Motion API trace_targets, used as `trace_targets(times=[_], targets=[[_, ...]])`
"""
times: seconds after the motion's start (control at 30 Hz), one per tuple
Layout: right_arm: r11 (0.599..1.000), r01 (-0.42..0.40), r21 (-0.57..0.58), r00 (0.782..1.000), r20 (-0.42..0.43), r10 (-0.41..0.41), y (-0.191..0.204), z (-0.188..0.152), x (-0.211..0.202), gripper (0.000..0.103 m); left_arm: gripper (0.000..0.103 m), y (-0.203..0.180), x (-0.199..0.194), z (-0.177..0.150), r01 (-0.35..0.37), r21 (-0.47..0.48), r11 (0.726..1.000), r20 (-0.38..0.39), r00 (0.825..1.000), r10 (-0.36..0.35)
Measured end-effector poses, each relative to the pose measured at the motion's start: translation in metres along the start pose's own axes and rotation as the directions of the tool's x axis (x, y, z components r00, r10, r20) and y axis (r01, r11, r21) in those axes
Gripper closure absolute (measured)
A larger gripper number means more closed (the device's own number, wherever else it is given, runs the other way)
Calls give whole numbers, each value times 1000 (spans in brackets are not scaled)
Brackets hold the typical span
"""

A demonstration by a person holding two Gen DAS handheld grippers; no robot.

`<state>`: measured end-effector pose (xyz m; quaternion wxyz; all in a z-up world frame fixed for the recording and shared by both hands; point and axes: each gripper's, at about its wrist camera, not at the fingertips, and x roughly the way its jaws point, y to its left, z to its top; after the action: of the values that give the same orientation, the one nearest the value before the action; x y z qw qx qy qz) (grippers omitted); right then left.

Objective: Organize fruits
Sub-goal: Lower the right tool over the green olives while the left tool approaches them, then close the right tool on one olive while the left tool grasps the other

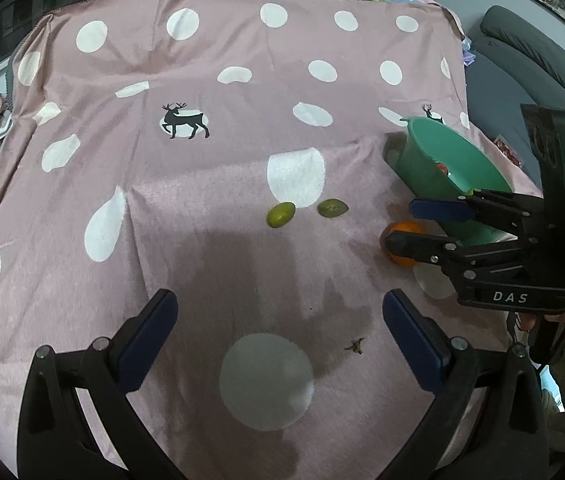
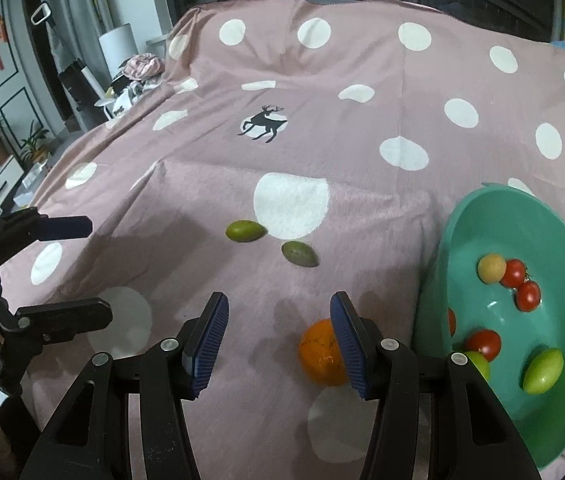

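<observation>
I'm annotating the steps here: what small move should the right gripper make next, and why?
Probably shift the right gripper sideways to centre on the orange. Its jaws are open and empty, and the orange lies on the cloth beside one finger, outside the green bowl.

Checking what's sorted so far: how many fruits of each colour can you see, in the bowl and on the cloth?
Red, in the green bowl: 4
Green: 4, two on the cloth, two in the bowl
Orange, on the cloth: 1
Tan, in the bowl: 1
Total: 10
</observation>
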<state>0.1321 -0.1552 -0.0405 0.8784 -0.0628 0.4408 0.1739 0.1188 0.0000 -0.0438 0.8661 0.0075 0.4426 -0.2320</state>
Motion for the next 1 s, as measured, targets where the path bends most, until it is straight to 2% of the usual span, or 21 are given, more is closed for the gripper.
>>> trace_targets(times=[0.17, 0.33, 0.5, 0.6, 0.73, 0.9, 0.97, 1.0], targets=[[999, 13, -35, 1000, -12, -13, 2, 10, 12, 49, 2, 3, 15, 12, 17, -5, 1000, -15, 1000, -17], [997, 39, -71, 998, -47, -42, 4, 20, 33, 49, 14, 8, 35, 27, -19, 5, 1000, -42, 999, 19], [992, 53, -114, 994, -90, -64, 4, 28, 51, 50, 29, 9, 56, 38, -2, 38, 999, -76, 997, 5], [988, 61, -145, 991, -108, -77, 6, 32, 60, 57, 33, 9, 67, 45, 6, 62, 998, -94, 996, 0], [988, 60, -145, 987, -141, -81, 3, 35, 73, 58, 34, 14, 80, 49, -7, 70, 998, -120, 993, 16], [987, 52, -154, 987, -146, -75, 0, 37, 81, 63, 38, 14, 84, 52, 17, 78, 997, -118, 993, -7], [988, 36, -149, 988, -143, -58, -1, 37, 82, 72, 38, 14, 86, 53, 24, 77, 997, -119, 993, -15], [988, 21, -151, 989, -141, -43, 0, 36, 81, 79, 40, 13, 87, 53, 30, 76, 997, -122, 992, -21]])
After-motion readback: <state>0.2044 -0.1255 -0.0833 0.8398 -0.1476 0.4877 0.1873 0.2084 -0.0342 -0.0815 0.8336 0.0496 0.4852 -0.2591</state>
